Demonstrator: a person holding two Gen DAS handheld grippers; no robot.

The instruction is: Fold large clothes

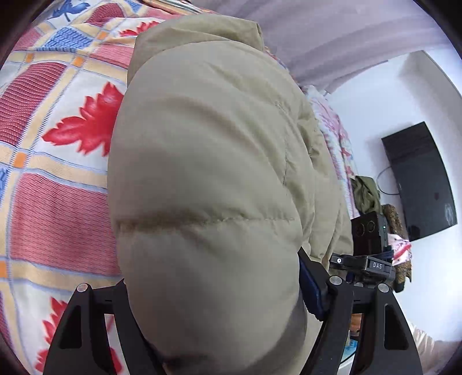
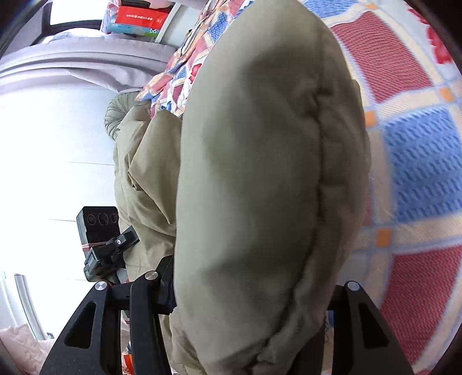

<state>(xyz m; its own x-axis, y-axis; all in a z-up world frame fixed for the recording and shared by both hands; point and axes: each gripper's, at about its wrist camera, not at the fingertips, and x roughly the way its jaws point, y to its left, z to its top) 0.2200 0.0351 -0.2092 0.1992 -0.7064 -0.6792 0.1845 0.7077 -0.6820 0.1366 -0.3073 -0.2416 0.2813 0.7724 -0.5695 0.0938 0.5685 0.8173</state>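
Left wrist view: the left gripper has its 2 black fingers clamped on a thick padded fold of the khaki puffer jacket, which bulges up between them and fills the middle of the frame. A stitched quilting seam crosses the fold. The jacket lies over a patchwork bedspread printed with red leaves and red, blue and cream squares. To the right, just past the jacket, the right gripper shows with its camera box, against a white wall carrying a dark flat screen. An olive garment sits beside the bed edge.

Right wrist view: the right gripper is likewise closed on a puffy edge of the same jacket, fabric packed between its fingers. The bedspread lies to the right. To the left, the left gripper holds another part of the jacket. Boxes sit at the top.
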